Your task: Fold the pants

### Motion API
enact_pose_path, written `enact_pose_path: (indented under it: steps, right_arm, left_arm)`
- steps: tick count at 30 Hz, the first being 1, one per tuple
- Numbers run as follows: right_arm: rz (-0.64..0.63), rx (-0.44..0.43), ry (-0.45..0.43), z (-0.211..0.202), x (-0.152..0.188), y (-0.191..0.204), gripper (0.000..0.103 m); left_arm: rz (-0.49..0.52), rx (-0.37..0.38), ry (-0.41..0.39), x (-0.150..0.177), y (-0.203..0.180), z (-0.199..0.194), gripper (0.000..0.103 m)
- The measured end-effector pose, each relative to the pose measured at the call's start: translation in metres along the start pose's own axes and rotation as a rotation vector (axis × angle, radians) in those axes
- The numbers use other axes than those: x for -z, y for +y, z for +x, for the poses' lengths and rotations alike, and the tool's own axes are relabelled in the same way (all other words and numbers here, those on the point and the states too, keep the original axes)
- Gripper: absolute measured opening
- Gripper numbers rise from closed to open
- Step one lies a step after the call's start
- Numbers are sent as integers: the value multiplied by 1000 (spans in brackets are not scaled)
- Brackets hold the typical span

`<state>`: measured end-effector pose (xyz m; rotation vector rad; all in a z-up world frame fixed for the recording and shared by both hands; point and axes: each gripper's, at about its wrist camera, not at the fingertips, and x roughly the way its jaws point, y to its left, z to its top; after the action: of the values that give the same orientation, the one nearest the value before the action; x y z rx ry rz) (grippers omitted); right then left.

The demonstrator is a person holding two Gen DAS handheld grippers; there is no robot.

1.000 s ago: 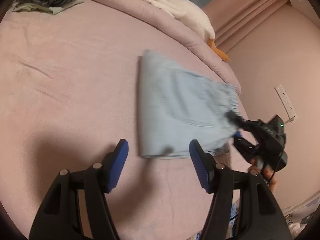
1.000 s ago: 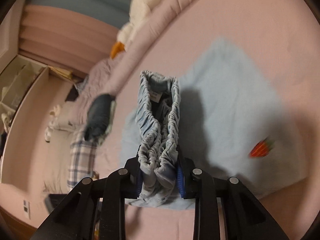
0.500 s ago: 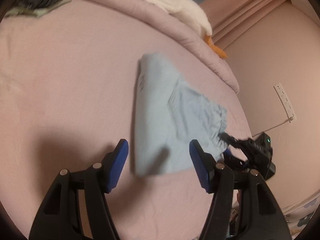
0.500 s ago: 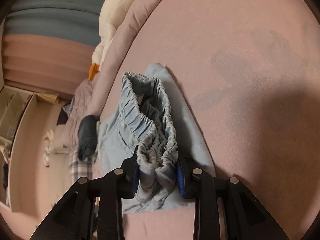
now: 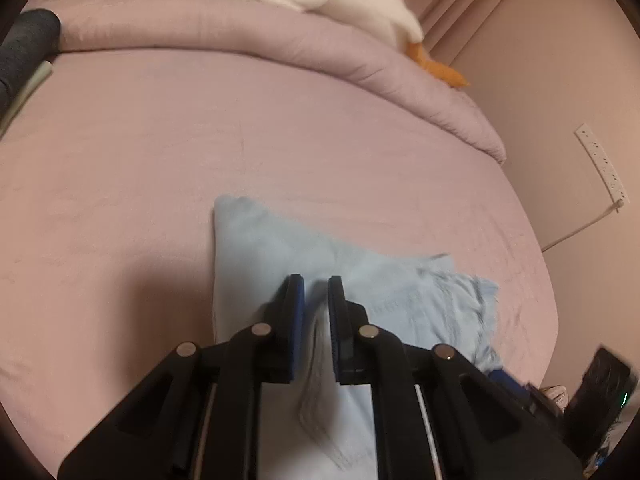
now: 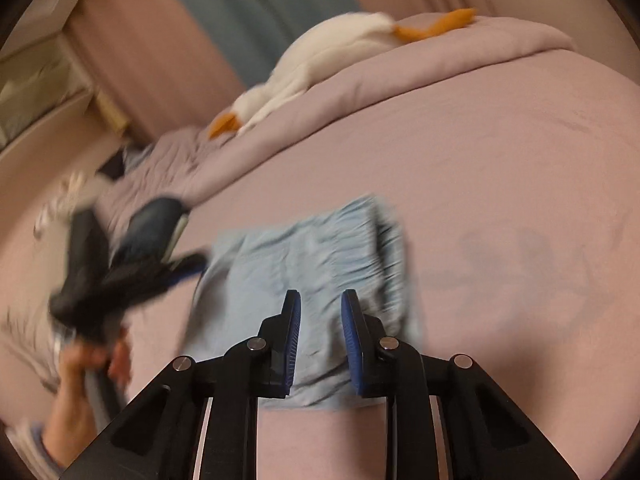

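The light blue pants (image 5: 260, 248) lie folded on the pink bed sheet (image 5: 160, 160), with the elastic waistband at the right. My left gripper (image 5: 316, 292) is low over the pants and its jaws are closing. A ridge of the blue cloth stands in the narrow gap between the pads. From the right wrist view the pants (image 6: 304, 248) lie flat, and the left gripper (image 6: 196, 264) is a blur at their left edge. My right gripper (image 6: 320, 300) hangs over the near edge of the pants. Its jaws are closing, with nothing pinched between them.
A white plush goose (image 5: 360, 4) lies on the rolled duvet (image 5: 240, 40) at the far side. Dark folded clothes (image 5: 24, 48) sit at the far left. A power strip (image 5: 600, 164) hangs on the right wall. A hand (image 6: 80, 364) holds the left gripper.
My left gripper has swept over the pants and gone from wide open to nearly closed. The right gripper has let go of the bunched waistband, which now lies on the bed.
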<state>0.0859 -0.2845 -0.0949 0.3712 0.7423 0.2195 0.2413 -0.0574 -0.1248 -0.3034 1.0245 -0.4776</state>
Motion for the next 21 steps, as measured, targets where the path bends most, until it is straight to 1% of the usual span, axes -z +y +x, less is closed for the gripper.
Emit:
enact_pose_path:
  steps: [1, 2, 3, 4, 5, 6, 8, 10, 11, 12, 14, 15, 16, 18, 19, 21]
  right_arm:
    - [-39, 42, 17, 7, 4, 3, 21]
    - [-50, 65, 30, 12, 5, 3, 21]
    - [-56, 84, 64, 20, 8, -1, 21]
    - [-54, 87, 92, 25, 9, -5, 6]
    - [-42, 87, 131, 31, 13, -10, 1]
    - [-35, 88, 154, 37, 16, -13, 0]
    - [-58, 73, 136, 35, 20, -14, 0]
    - [-51, 62, 139, 33, 17, -14, 0]
    - [-43, 54, 143, 31, 14, -13, 0]
    - [-33, 39, 144, 26, 11, -12, 0]
    - [-38, -27, 94, 8, 5, -11, 0]
    - [-51, -55, 56, -1, -1, -7, 0]
    - [-59, -58, 39, -4, -5, -4, 0]
    - [-76, -33, 11, -3, -18, -1, 0]
    - [-83, -8, 8, 3, -27, 0, 0]
    - [-95, 26, 2, 18, -40, 3, 0]
  left_arm:
    - [0, -16, 17, -2, 3, 7, 8]
    - [-6, -25, 36, -3, 6, 15, 8]
    - [-16, -28, 65, -4, 11, 26, 10]
    - [-32, -29, 96, -3, 18, 37, 10]
    - [-56, -7, 100, -2, 23, 42, 10]
    - [-107, 30, 94, -3, 32, 43, 9]
    - [-151, 64, 104, -6, 40, 42, 7]
    - [-161, 75, 96, -8, 44, 36, 5]
    - [-150, 68, 84, -6, 43, 29, 3]
    - [-115, 51, 60, 0, 39, 14, 2]
    - [-71, 40, 32, 4, 33, 1, 5]
    - [-53, 49, 16, 9, 31, -10, 7]
    - [-49, 57, 10, 12, 29, -15, 10]
    - [-49, 80, 4, 22, 26, -24, 10]
    - [-41, 95, 4, 31, 24, -30, 11]
    - [-23, 92, 8, 48, 19, -35, 11]
